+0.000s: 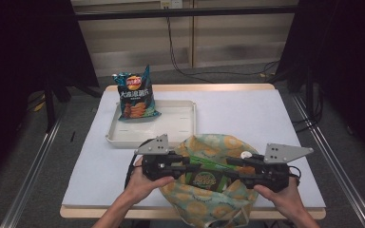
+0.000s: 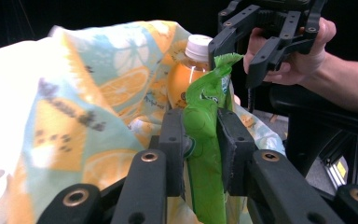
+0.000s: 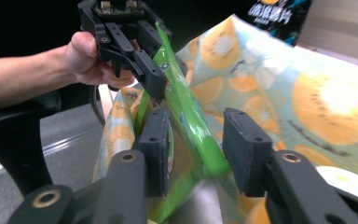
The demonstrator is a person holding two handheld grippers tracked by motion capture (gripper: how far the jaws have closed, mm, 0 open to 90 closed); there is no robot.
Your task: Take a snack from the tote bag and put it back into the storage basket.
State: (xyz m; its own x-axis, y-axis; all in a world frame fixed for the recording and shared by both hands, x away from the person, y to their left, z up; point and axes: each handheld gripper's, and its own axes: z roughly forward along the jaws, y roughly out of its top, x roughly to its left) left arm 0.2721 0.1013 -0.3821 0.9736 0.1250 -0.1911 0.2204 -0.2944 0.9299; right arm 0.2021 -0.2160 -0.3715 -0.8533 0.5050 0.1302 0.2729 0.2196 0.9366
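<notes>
A: Starting at the left gripper [image 2: 200, 140]. Its pads are pinching the green snack bag [image 2: 205, 154] flat between them, near the bag's end, low centre in the left gripper view.

B: And the right gripper [image 3: 200, 149]?

A: Jaws are standing partly apart. The same green snack bag [image 3: 186, 116] is running between them, lying against the left pad; the right pad is standing off it with a clear gap. So it is straddling the bag, not clamping it.

B: Long axis?

A: In the high view the bag [image 1: 204, 176] is lying left to right across the mouth of the cloth tote bag [image 1: 218, 202], lower centre of the frame, spanning from the left gripper [image 1: 190, 167] to the right gripper [image 1: 228, 168]. The grippers are facing each other, one at each end.

B: Which one is governing the next move?

A: The left, in my judgement; it alone is gripping. An orange bottle [image 2: 191, 70] is sitting inside the tote just behind the bag. The tray [image 1: 180, 129] with the blue chip bag [image 1: 135, 95] is lying up and left, well apart.
</notes>
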